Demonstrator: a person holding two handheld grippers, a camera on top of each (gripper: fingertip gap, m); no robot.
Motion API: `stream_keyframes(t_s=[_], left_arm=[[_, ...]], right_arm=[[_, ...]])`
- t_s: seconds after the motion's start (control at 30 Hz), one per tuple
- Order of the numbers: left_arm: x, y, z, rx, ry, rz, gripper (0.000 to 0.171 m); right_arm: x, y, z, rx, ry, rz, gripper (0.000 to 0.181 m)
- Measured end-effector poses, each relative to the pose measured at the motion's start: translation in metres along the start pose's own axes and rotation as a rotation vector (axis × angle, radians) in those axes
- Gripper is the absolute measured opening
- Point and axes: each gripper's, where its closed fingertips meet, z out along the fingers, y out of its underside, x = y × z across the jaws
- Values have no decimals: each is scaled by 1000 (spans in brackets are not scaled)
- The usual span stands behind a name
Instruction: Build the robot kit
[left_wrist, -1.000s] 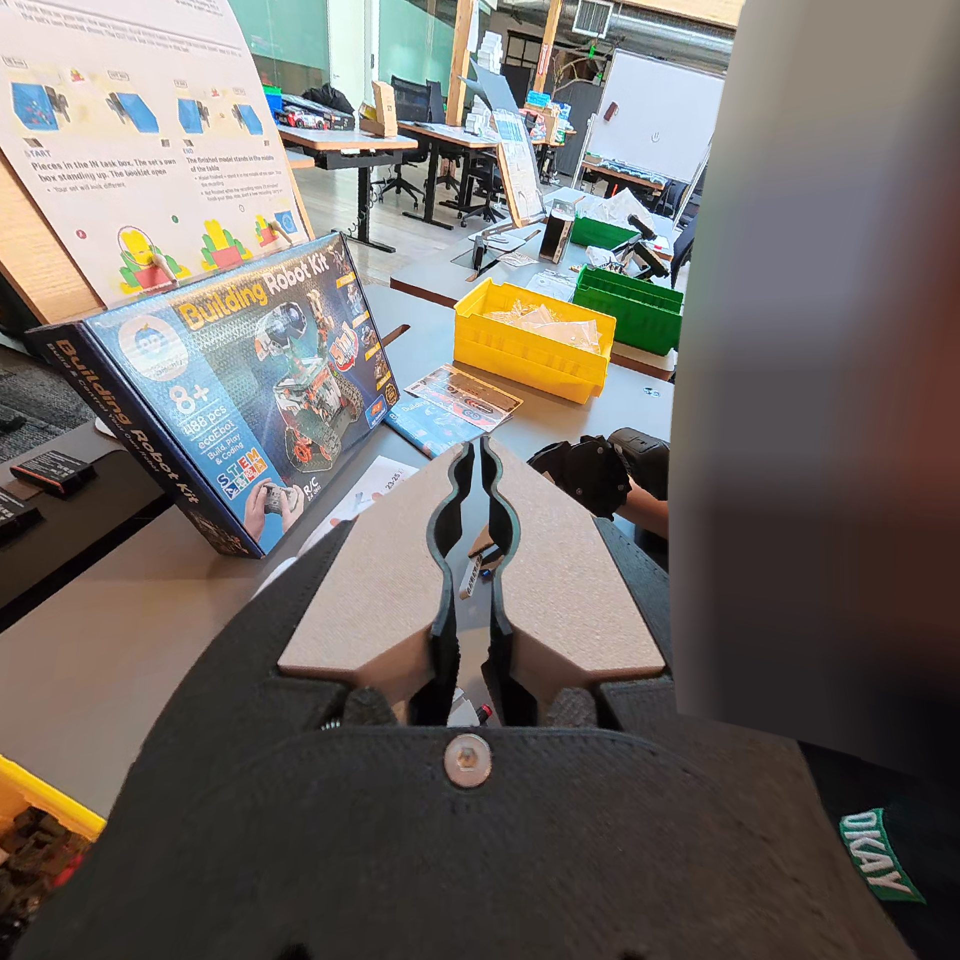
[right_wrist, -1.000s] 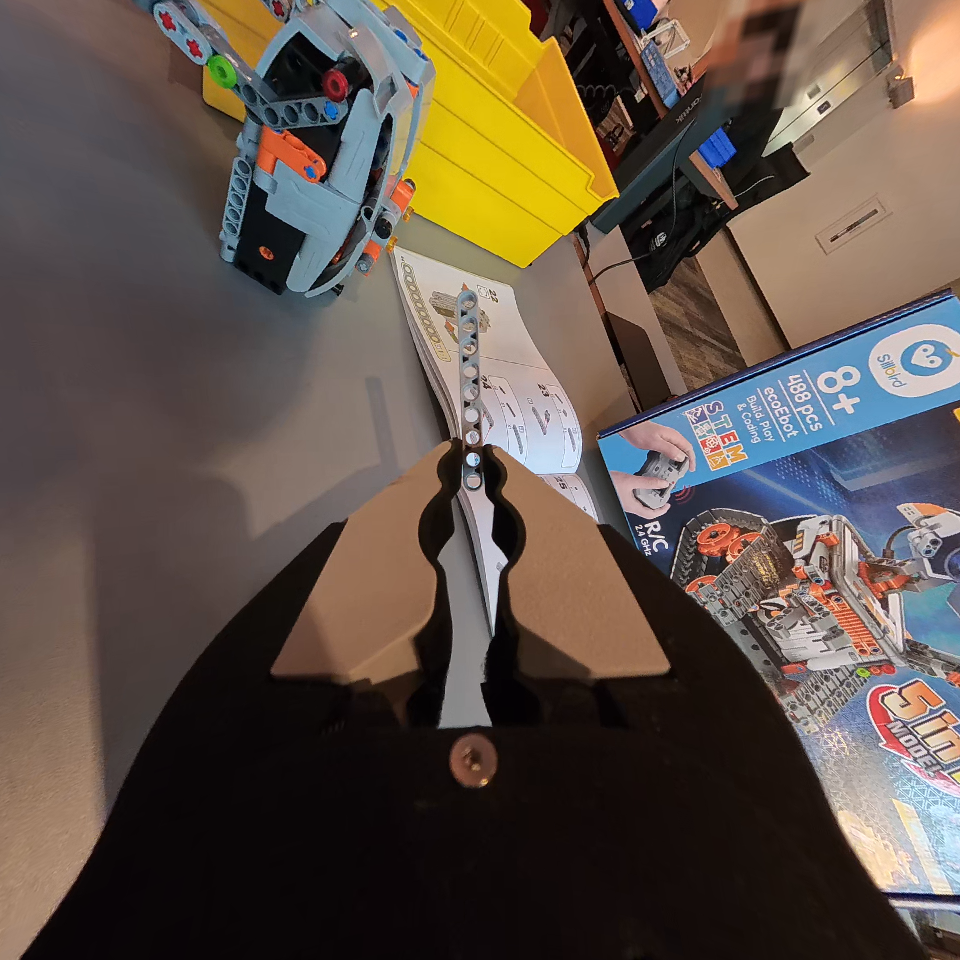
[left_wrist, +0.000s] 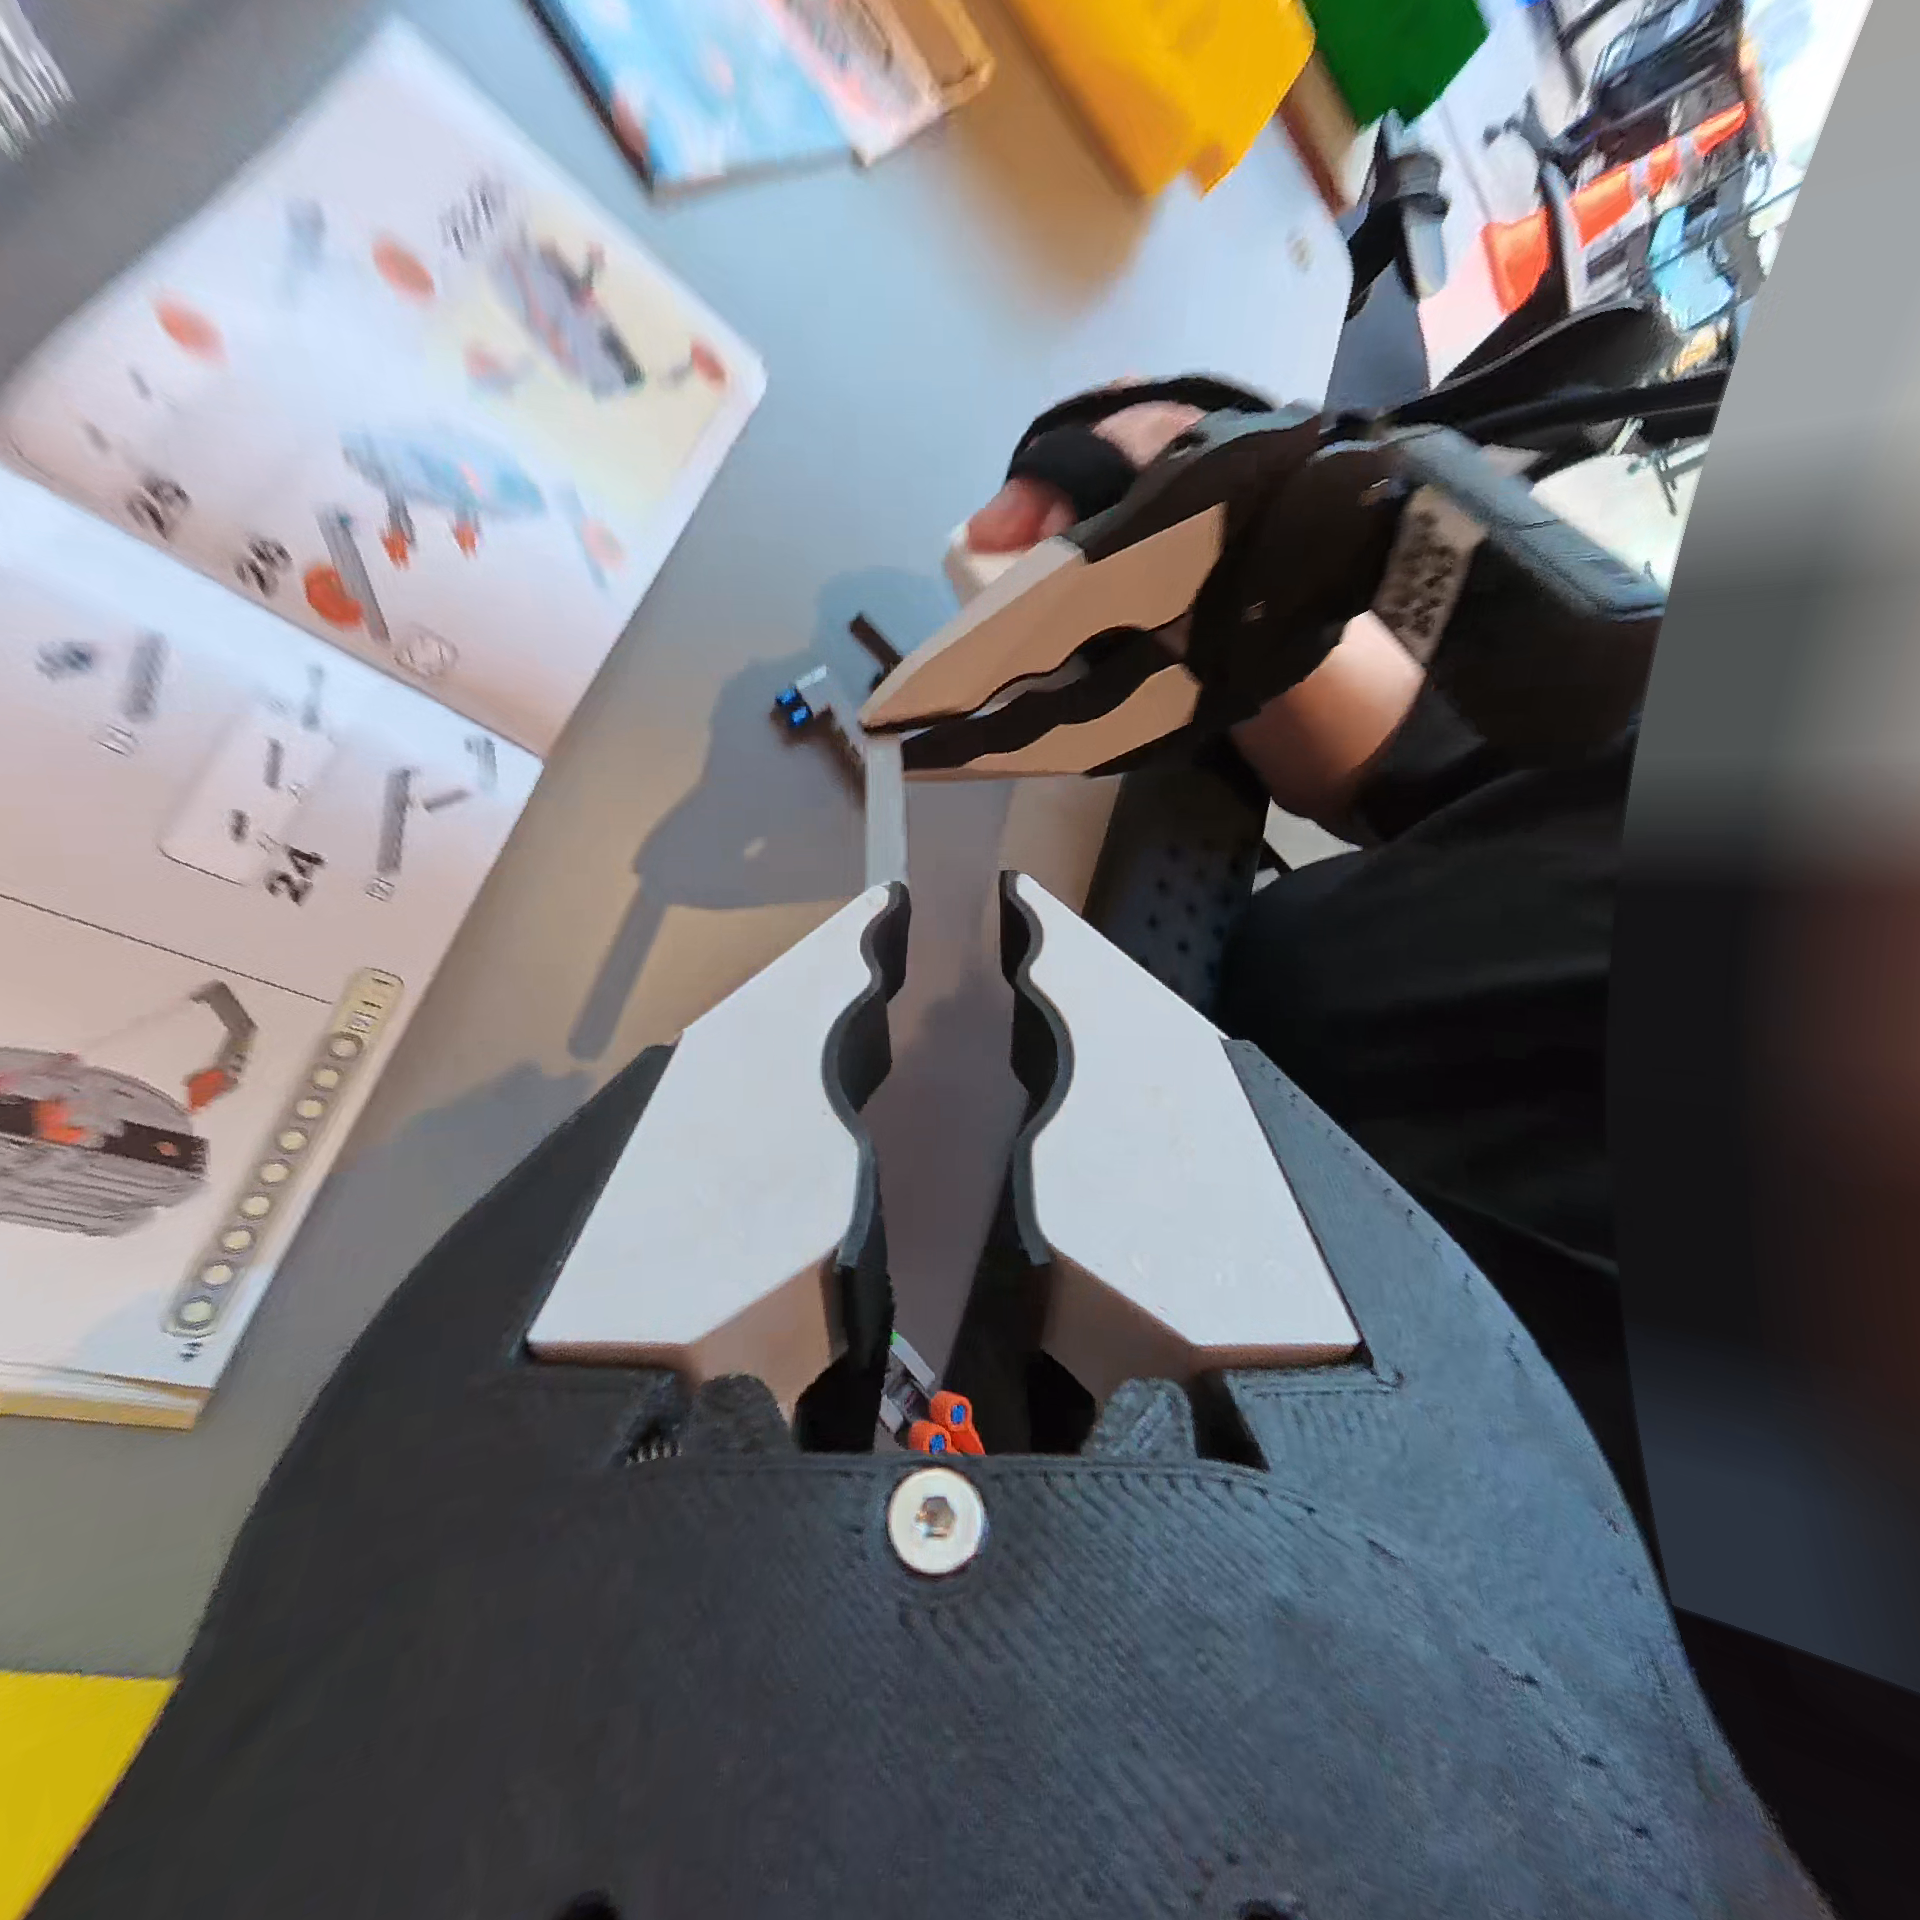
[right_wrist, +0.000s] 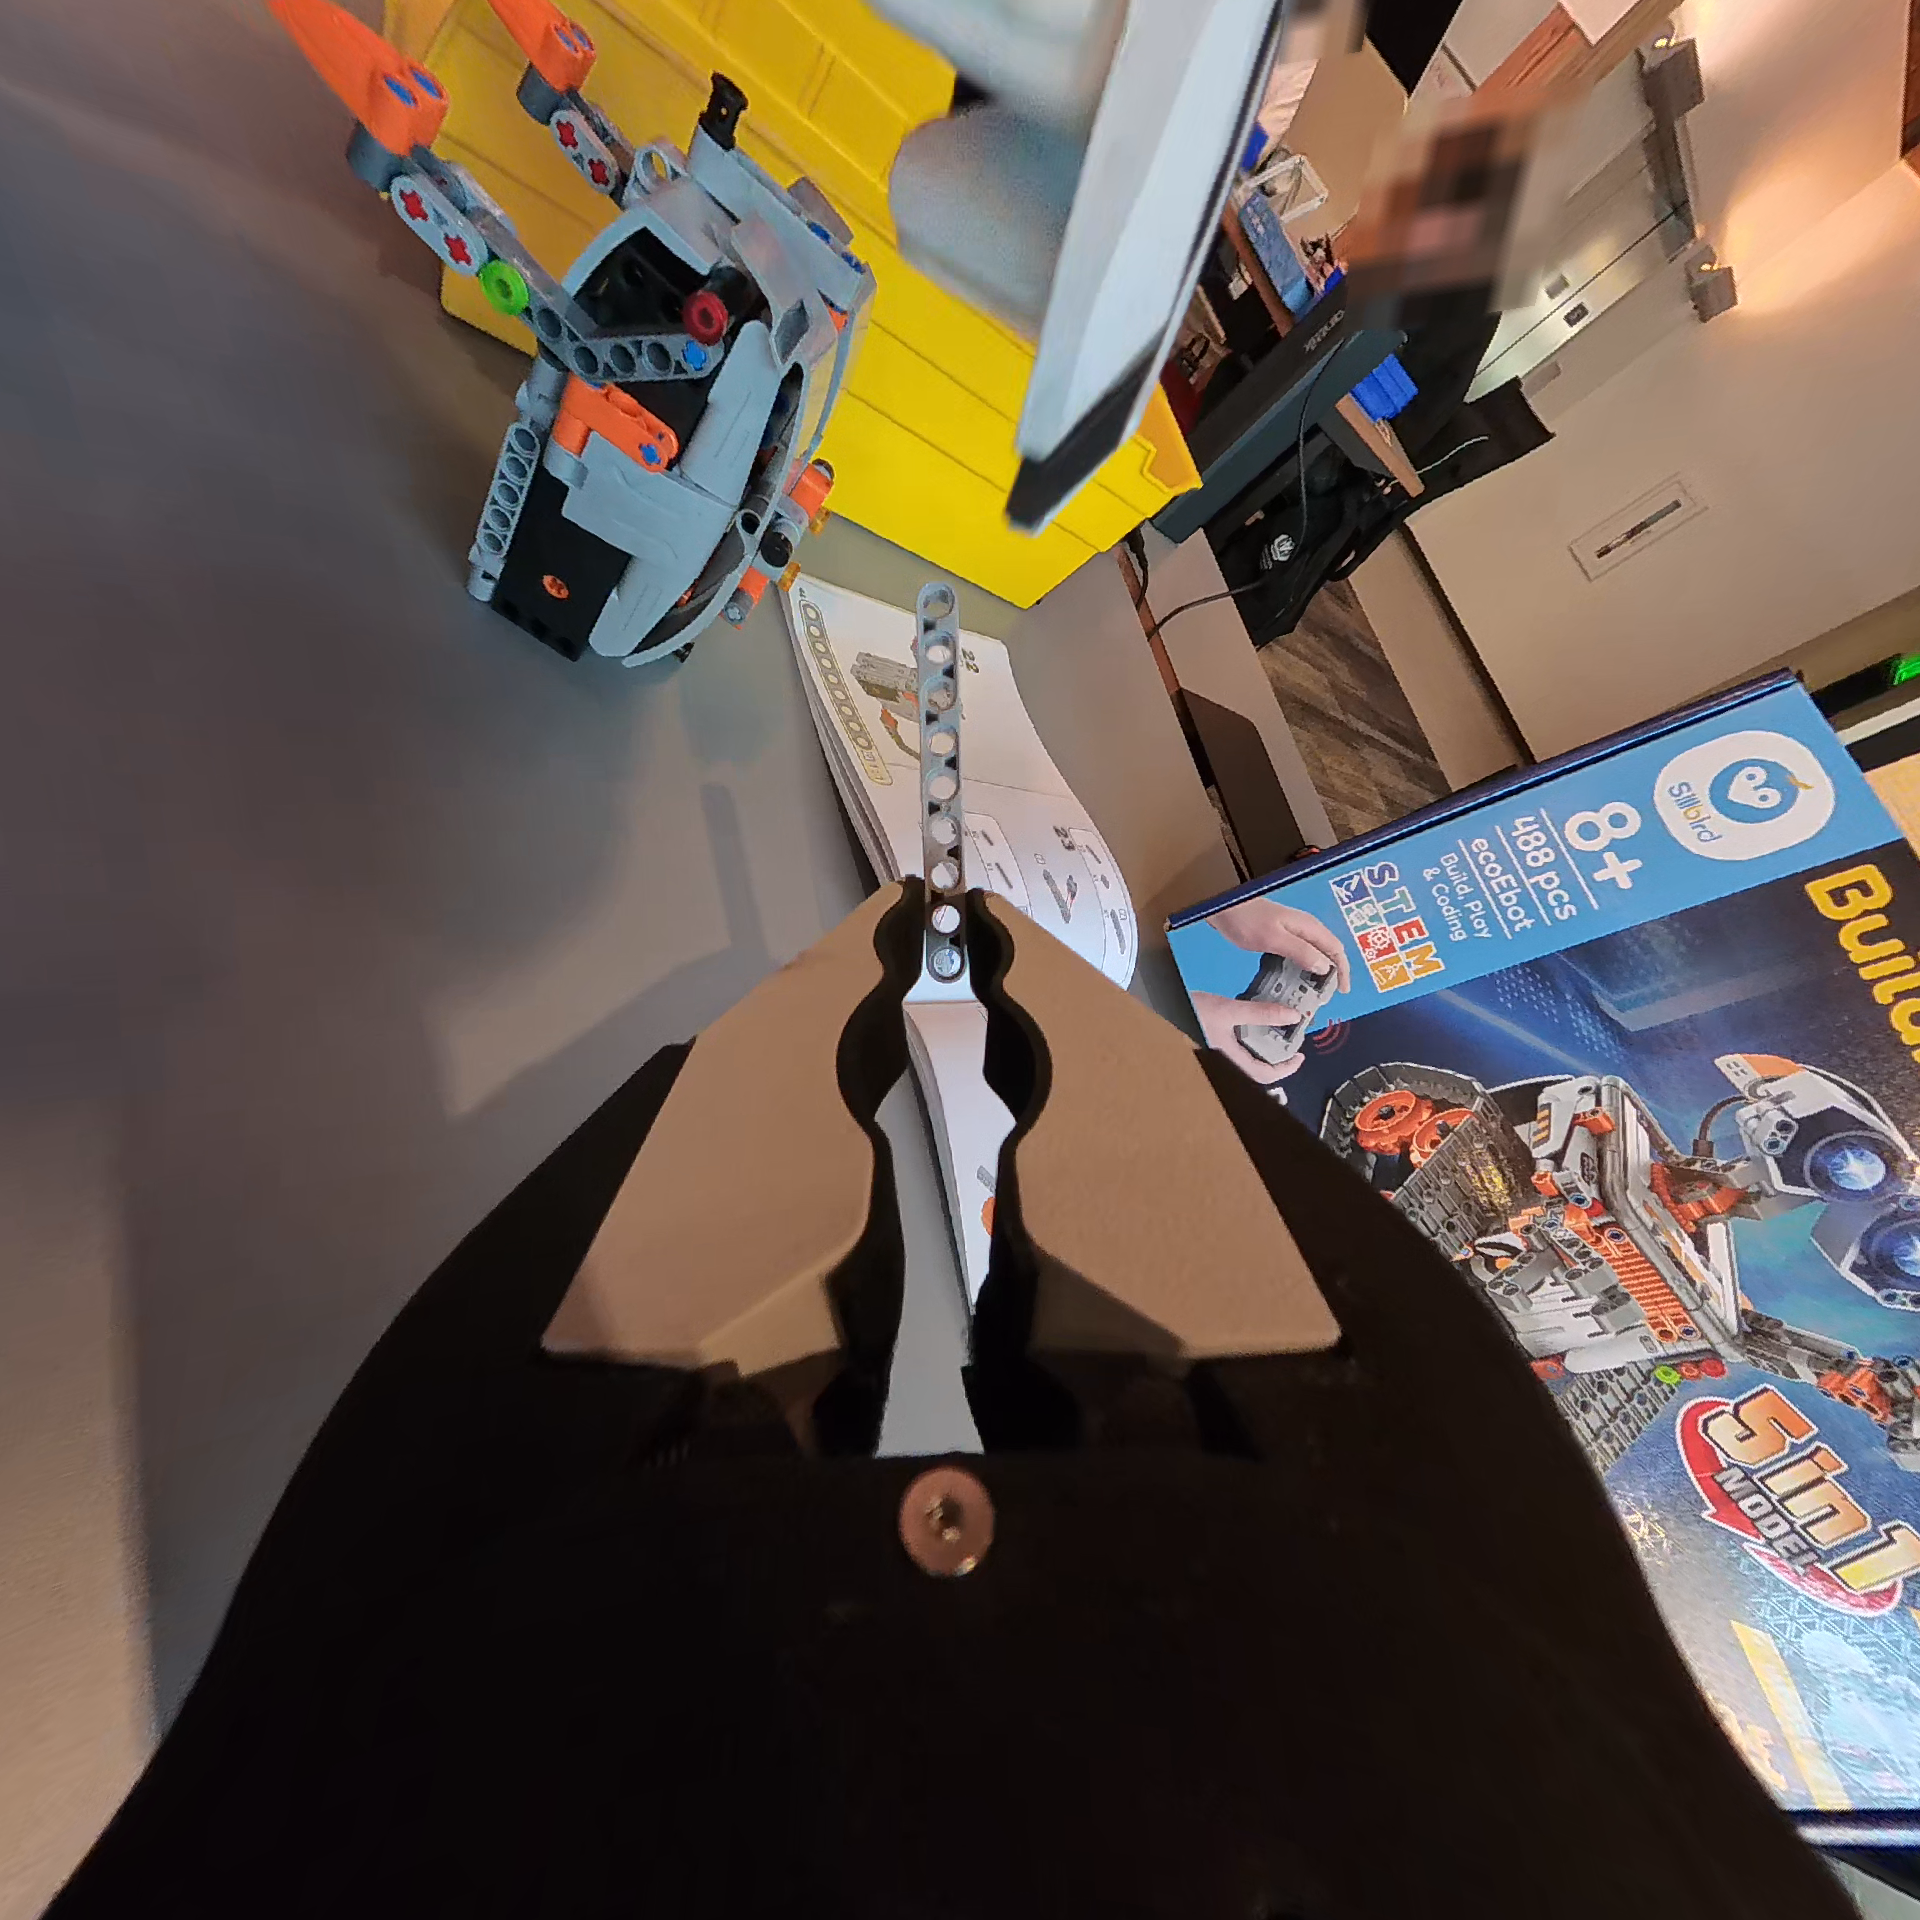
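My right gripper (right_wrist: 943, 906) is shut on one end of a long grey beam with holes (right_wrist: 940, 748) and holds it out above the table. In the left wrist view the right gripper (left_wrist: 896, 730) comes in from the right in a gloved hand, with the beam (left_wrist: 885, 810) hanging from its tip. My left gripper (left_wrist: 954, 891) is open, and the beam's free end sits at its left fingertip (left_wrist: 883, 904), just inside the jaws. One finger of the left gripper (right_wrist: 1122, 260) shows blurred at the top of the right wrist view.
A grey, black and orange brick model (right_wrist: 644, 457) stands by a yellow bin (right_wrist: 935, 405). An open instruction booklet (left_wrist: 312, 540) lies on the grey table, also in the right wrist view (right_wrist: 1039, 821). A blue kit box (right_wrist: 1558, 1143) stands at the right. Small loose parts (left_wrist: 805, 709) lie near the beam. There is about 6 cm between the tips of the two grippers.
My left gripper has swung down from facing across the room to facing the table, has opened, and has come up to the beam's free end. The right gripper still holds the beam.
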Motion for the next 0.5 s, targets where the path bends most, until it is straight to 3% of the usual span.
stream_keyframes(t_s=[0.13, 0.4, 0.5], left_arm=[[1, 6, 17, -58, 37, -18, 19], [-18, 10, 16, -91, -134, 25, 24], [-12, 16, 22, -128, -110, 39, 21]], right_arm=[[-2, -3, -1, 4, -6, -1, 5], [-4, -7, -2, 19, -12, -2, 5], [-3, -11, -3, 41, -9, 13, 5]])
